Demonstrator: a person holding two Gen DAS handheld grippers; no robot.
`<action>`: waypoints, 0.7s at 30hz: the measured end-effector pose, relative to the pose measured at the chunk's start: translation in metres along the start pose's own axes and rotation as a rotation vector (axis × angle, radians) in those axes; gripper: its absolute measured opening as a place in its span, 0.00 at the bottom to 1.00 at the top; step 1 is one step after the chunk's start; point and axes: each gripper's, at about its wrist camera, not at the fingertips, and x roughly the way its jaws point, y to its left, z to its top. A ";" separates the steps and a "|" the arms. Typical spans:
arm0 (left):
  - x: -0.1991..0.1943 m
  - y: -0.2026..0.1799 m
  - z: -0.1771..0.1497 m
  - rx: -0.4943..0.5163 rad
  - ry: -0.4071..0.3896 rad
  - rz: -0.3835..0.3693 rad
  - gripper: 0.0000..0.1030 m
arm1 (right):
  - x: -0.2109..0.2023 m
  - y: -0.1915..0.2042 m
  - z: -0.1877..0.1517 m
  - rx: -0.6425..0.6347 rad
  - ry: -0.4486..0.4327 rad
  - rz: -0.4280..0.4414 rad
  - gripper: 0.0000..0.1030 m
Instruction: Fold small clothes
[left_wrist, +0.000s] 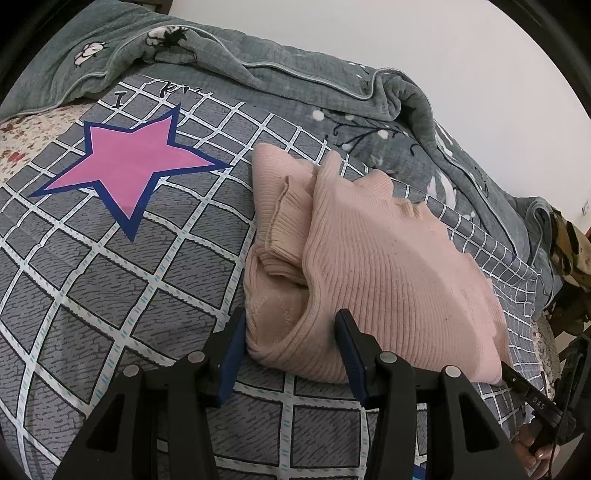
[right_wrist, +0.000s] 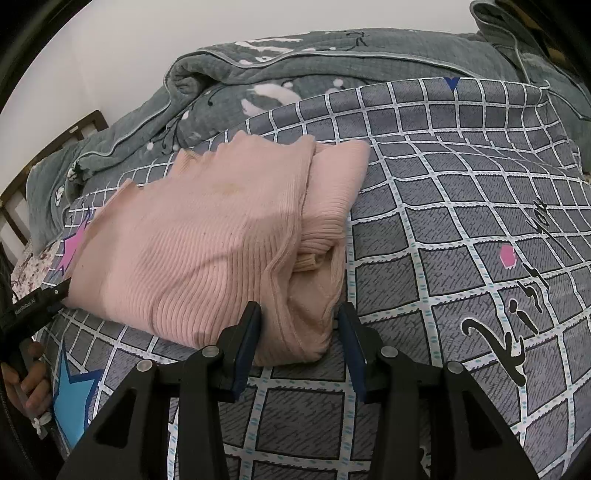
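Observation:
A pink ribbed knit garment (left_wrist: 373, 266) lies folded into a thick bundle on the grey checked bedsheet (left_wrist: 110, 295); it also shows in the right wrist view (right_wrist: 207, 251). My left gripper (left_wrist: 291, 345) is open, its jaws on either side of the bundle's near left corner. My right gripper (right_wrist: 299, 338) is open, its jaws on either side of the bundle's near right corner. Whether the fingers touch the cloth I cannot tell. The right gripper's tip also shows in the left wrist view (left_wrist: 517, 380), and the left gripper's tip shows in the right wrist view (right_wrist: 48, 295), both at the bundle's near edge.
A crumpled grey-green quilt (left_wrist: 258, 70) is heaped along the far side of the bed against a white wall. A pink star print (left_wrist: 129, 166) lies left of the garment. A wooden bed frame (right_wrist: 22, 192) shows at the far left.

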 end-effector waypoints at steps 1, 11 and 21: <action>0.000 0.000 0.000 0.001 0.000 0.001 0.45 | 0.000 0.000 0.000 0.000 0.000 0.000 0.42; 0.001 -0.001 -0.001 -0.002 -0.002 0.002 0.45 | 0.002 -0.001 0.001 0.004 -0.005 0.017 0.46; 0.013 0.004 0.009 -0.073 0.031 -0.053 0.17 | 0.007 0.001 0.004 0.002 -0.006 0.017 0.42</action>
